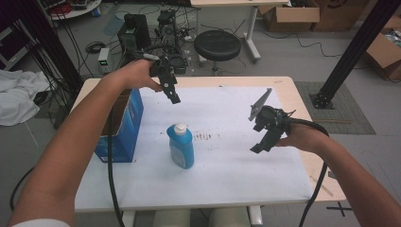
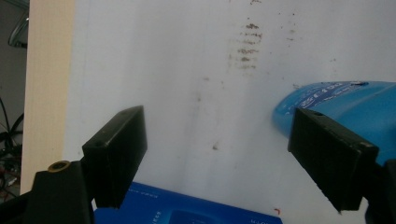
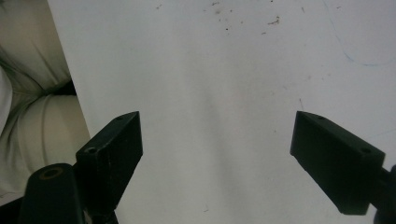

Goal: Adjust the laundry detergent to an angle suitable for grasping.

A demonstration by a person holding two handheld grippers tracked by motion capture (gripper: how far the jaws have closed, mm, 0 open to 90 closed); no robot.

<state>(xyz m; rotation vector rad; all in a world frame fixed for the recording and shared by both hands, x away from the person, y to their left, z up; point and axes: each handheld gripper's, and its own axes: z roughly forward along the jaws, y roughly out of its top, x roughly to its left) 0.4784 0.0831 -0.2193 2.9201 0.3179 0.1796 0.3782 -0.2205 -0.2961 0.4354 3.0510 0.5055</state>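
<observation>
Both jaws apart, nothing held; left hand-held gripper (image 1: pixel 173 97) hovers above bottle (image 1: pixel 181 146) near worktop (image 1: pixel 283 85) left edge; right hand-held gripper (image 1: pixel 261 144) idle. Bottle body should be straddled squarely below the cap (image 1: pixel 180 128) before closing.

Wooden table (image 1: pixel 302 101) under white sheet (image 1: pixel 222 170); blue bottle (image 1: pixel 181 146) upright mid-sheet, blue box (image 1: pixel 125 125) at left edge.

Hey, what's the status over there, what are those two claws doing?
Left claw open, above the table by the box. Right claw open, holding nothing. Bottle upright on the white sheet, untouched. Nothing between claws and bottle.
</observation>
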